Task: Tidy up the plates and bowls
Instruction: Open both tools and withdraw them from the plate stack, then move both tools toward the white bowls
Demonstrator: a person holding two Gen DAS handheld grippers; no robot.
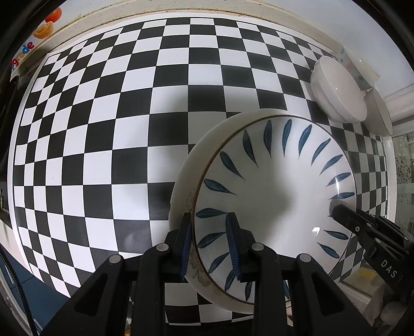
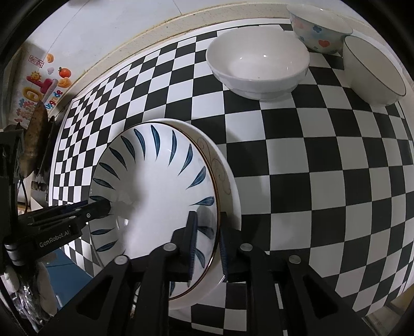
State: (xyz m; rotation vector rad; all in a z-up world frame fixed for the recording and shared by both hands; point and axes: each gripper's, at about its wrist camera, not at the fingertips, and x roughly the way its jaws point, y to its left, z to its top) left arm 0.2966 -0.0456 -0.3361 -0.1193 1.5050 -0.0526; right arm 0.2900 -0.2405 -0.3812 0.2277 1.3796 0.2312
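A white plate with blue leaf marks [image 1: 271, 186] [image 2: 157, 186] lies on top of a cream plate with a floral rim [image 1: 186, 175] [image 2: 227, 178] on the checkered cloth. My left gripper [image 1: 211, 245] is shut on the left rims of both stacked plates. My right gripper [image 2: 207, 245] is shut on their right rims. The right gripper shows at the right edge of the left wrist view [image 1: 362, 230]. The left gripper shows at the left of the right wrist view [image 2: 77, 214]. Three bowls stand at the far right: a plain white bowl [image 2: 258, 67] [image 1: 336, 90], a bowl with hearts and flowers [image 2: 318, 28], and a dark-rimmed white bowl [image 2: 375, 69].
The black-and-white checkered cloth [image 1: 129, 129] [image 2: 323, 168] covers the counter up to a cream wall edge [image 1: 181, 13]. Colourful stickers [image 2: 44, 85] are on the wall at the left. A dark rack with a brown item [image 2: 33, 137] stands beyond the cloth's left edge.
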